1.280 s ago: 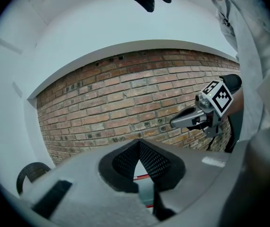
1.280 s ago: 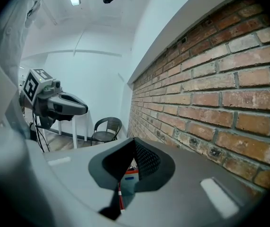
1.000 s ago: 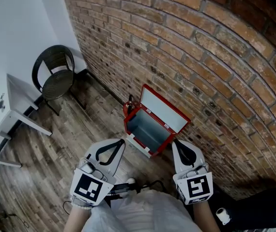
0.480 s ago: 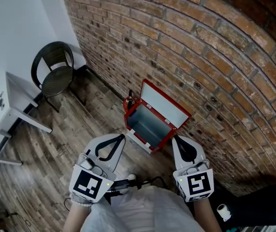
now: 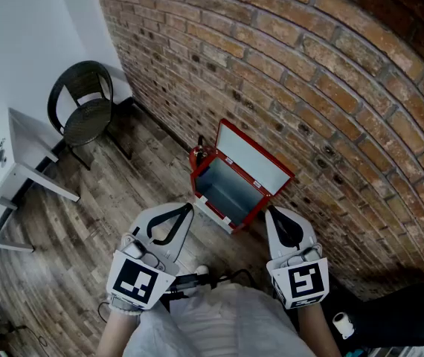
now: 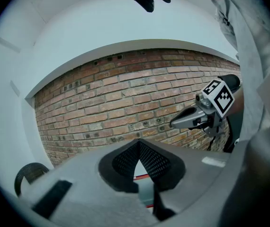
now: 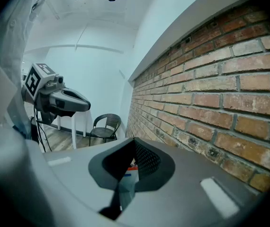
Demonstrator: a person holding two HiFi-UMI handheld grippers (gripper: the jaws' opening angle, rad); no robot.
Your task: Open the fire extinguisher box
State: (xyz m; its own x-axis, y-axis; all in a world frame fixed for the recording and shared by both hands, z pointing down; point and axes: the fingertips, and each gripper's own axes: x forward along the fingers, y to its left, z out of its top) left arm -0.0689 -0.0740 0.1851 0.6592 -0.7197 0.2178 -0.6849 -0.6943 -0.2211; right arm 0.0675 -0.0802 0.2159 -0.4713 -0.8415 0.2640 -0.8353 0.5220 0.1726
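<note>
We note only small shift of head view. Against second ago, red metal fire extinguisher box [image 5: 230,190], lid up, now sits slightly higher in frame. At far left, black round-backed chair [image 5: 85,125] likewise slightly higher, bit further left.

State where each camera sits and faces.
Head view: on the head, steeply down at the box by the wall; left gripper, right gripper, torso show.
Left gripper view: on it, facing the wall over shut jaws; right gripper shows.
Right gripper view: on it, facing along the wall; left gripper shows.
Shared: head and right gripper views show the chair.
</note>
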